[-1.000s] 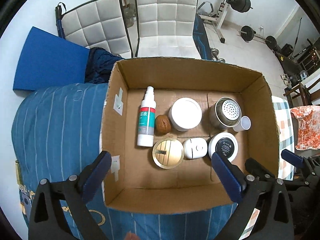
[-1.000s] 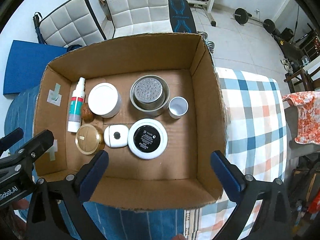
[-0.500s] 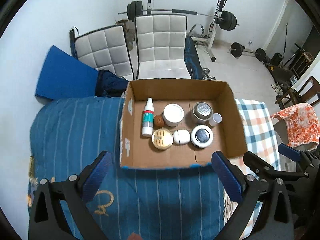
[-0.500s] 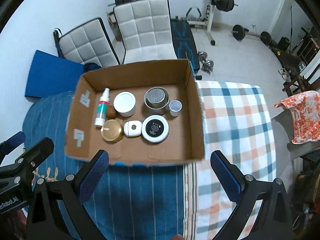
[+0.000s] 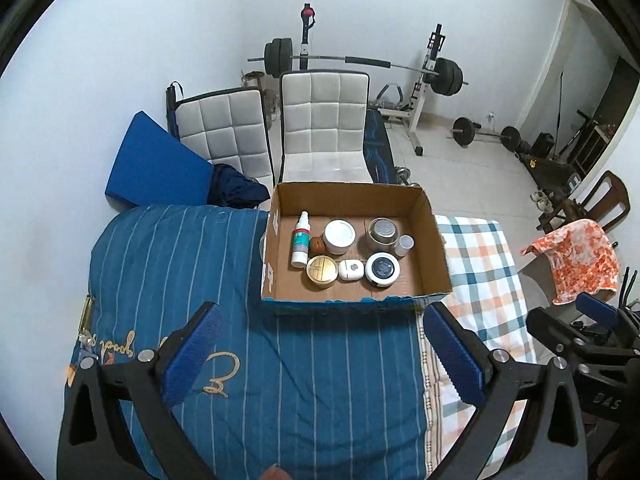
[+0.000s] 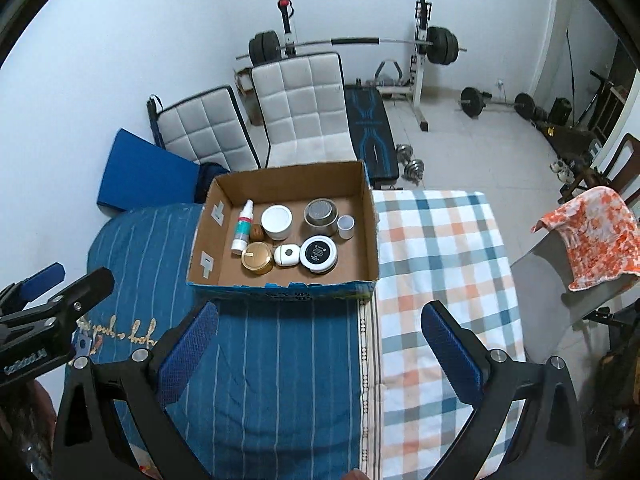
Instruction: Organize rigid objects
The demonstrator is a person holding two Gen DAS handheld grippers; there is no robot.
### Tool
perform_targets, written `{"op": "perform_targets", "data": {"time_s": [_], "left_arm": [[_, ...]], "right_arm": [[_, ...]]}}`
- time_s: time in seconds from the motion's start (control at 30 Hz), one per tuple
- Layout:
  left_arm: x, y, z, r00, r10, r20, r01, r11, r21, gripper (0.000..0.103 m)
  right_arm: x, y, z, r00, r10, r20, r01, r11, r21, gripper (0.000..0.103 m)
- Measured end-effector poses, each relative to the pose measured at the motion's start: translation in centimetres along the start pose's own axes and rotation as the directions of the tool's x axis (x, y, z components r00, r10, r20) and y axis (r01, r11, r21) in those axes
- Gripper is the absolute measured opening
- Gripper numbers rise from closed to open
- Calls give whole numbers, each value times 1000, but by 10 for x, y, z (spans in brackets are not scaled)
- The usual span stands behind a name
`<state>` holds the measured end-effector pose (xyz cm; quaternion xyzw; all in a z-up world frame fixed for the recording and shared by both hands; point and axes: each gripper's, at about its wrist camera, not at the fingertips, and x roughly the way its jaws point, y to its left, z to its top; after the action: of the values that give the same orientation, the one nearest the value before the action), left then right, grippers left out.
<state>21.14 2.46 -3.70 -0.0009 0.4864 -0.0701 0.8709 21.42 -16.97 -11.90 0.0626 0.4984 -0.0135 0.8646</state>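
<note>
Your left gripper (image 5: pixel 320 356) and right gripper (image 6: pixel 318 354) — both spread wide, empty — hover near the cardboard box (image 6: pixel 362 216), on its open-fronted side.

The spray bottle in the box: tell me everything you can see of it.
The spray bottle is slim and white, plastic by its look, with a white cap and a teal-and-red label. It lies flat on the floor of the cardboard box, at its left end, cap toward the far wall. A small brown round object lies right beside it.

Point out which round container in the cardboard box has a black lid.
The white-rimmed round jar with the black lid, front row, rightmost. The gold tin has a gold lid; the white jar behind has a plain white one.
</note>
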Motion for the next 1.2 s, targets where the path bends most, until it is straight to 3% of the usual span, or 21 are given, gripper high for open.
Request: {"op": "perform_targets", "data": {"time_s": [0.37, 1.2], "left_arm": [[-40, -11, -10, 998, 9, 59, -10, 1000, 1, 103], [-22, -23, -15, 995, 70, 75, -71, 997, 11, 103]], "right_arm": [[-57, -3, -17, 999, 4, 32, -3, 1000, -26, 103], [-31, -10, 0, 997, -44, 58, 44, 999, 10, 103]]}}
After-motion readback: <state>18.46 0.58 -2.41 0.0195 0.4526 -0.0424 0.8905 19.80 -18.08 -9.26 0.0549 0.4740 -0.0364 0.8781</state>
